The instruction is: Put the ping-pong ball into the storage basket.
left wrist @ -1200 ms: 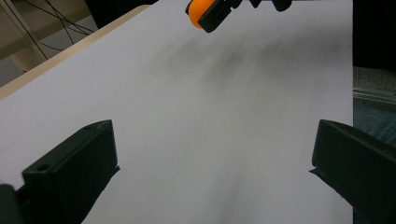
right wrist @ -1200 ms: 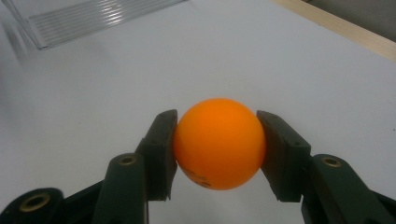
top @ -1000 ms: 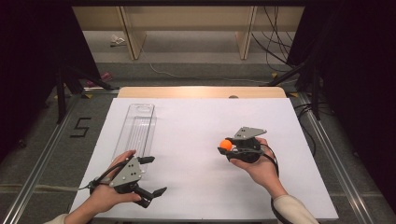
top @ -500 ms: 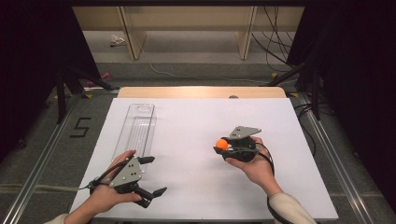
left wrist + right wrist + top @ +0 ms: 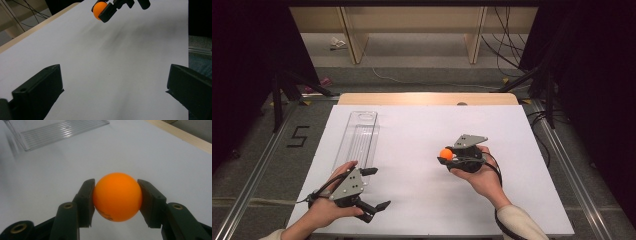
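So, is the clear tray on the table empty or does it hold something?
Empty. The clear tray shows only its own ridges; the orange ball sits clamped in the right gripper.

I count one orange ball (image 5: 445, 153), pinched in my right gripper (image 5: 446, 156). One clear plastic tray (image 5: 359, 140) lies at the far left of the one white table (image 5: 412, 130). I hold two grippers, one in each hand; the left gripper (image 5: 374, 190) sits near left, jaws apart.

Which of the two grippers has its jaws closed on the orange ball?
The right gripper: it clamps the orange ball, while the left gripper is open and empty.
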Demonstrator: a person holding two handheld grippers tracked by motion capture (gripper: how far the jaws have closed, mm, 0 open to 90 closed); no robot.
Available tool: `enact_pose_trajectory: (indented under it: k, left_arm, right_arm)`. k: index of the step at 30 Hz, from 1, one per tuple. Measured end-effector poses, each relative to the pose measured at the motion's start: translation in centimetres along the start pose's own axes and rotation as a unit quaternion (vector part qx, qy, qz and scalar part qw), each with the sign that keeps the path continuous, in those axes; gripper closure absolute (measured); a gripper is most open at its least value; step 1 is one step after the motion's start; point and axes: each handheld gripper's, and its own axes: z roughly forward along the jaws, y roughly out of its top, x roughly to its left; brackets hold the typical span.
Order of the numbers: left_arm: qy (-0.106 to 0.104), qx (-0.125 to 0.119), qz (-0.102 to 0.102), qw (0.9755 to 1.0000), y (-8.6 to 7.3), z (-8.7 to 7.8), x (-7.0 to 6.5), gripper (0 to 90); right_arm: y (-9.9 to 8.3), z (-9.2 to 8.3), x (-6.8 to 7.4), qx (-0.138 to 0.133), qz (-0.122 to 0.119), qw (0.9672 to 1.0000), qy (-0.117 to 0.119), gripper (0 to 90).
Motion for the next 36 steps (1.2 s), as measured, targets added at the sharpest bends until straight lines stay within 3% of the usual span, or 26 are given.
enact_pose_trajectory:
  k: [36]
  left_arm:
    - [-0.003, 0.001, 0.002, 1.0, 0.0, 0.0, 0.0, 0.0]
  right_arm:
    - [0.9, 1.2, 0.1, -0.006, 0.001, 0.9999, 0.008, 51.5]
